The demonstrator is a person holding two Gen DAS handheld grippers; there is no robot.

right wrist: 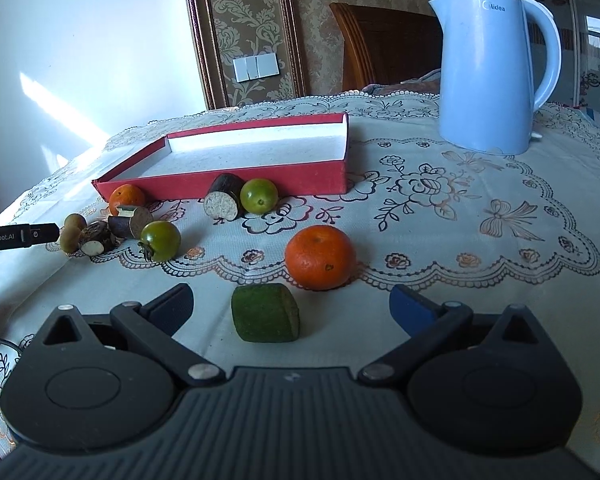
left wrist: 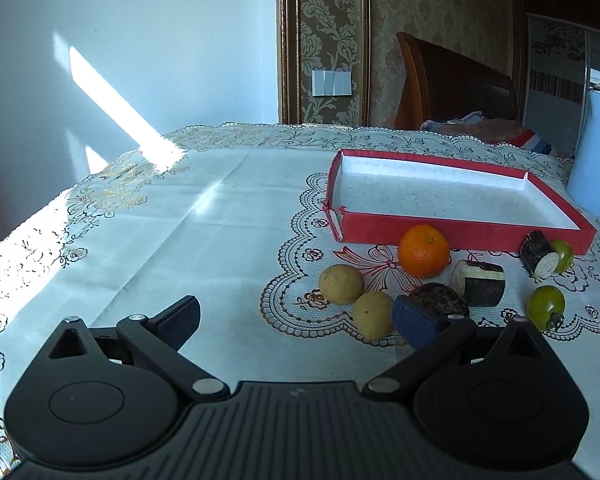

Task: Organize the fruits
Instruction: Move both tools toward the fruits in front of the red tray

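While both grippers hover wide open and empty over the tablecloth [right wrist: 420, 240], a blue kettle [right wrist: 488, 76] stands behind and right of the red tray [right wrist: 260, 182]. Before the tray's front wall lie oranges [right wrist: 320, 258], green tomatoes [right wrist: 259, 195], and a green chunk [right wrist: 265, 314] between the right gripper [right wrist: 292, 304] fingers; the left gripper [left wrist: 296, 322] is beside two yellow fruits [left wrist: 341, 283].
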